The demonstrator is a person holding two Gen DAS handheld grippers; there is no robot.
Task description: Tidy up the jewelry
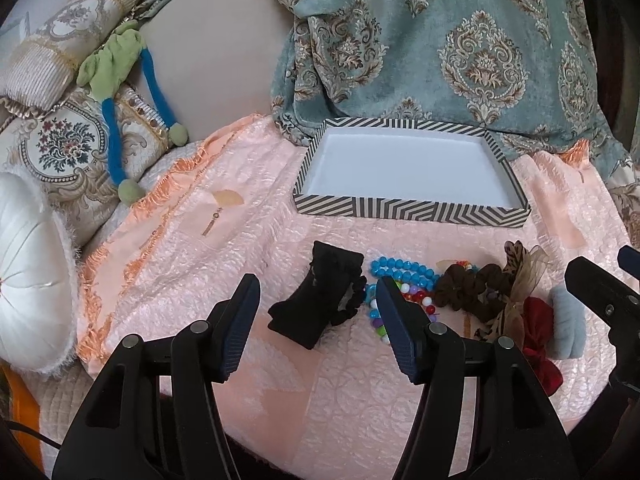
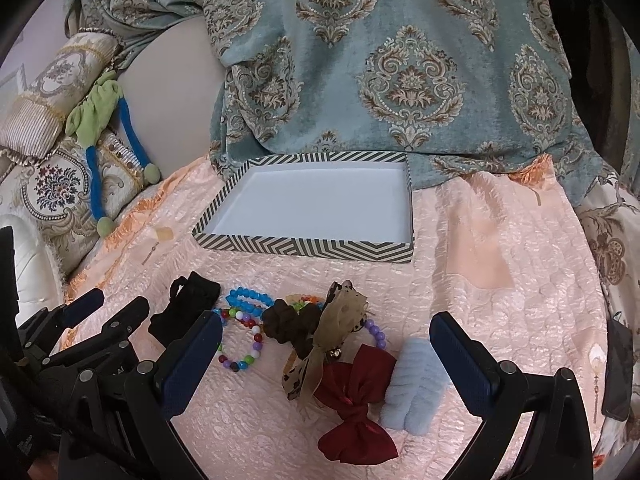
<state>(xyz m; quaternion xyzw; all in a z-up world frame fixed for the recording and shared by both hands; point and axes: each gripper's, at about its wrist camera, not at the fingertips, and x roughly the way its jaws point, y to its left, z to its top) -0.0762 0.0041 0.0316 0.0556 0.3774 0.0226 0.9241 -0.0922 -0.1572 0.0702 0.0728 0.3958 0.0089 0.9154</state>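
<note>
A striped box [image 1: 404, 210] [image 2: 304, 249] with a white empty inside stands at the back of the pink cloth. In front of it lies a row of accessories: a black fuzzy clip [image 1: 316, 300] [image 2: 188, 308], blue beads [image 1: 400, 270] [image 2: 250, 298], a multicolour bead bracelet [image 2: 240, 344], a brown scrunchie [image 1: 468, 290] [image 2: 288, 326], a spotted organza bow [image 1: 516, 292] [image 2: 328, 340], a red bow [image 1: 538, 340] [image 2: 356, 404] and a pale blue fluffy clip [image 1: 568, 324] [image 2: 416, 388]. My left gripper [image 1: 316, 332] is open around the black clip. My right gripper [image 2: 326, 364] is open above the bows.
Patterned cushions [image 1: 72, 148], a white round pillow [image 1: 28, 272] and a green-and-blue plush toy [image 1: 116, 80] lie at the left. A teal damask throw [image 2: 400, 60] hangs behind the box. The pink cloth [image 2: 500, 280] extends to the right.
</note>
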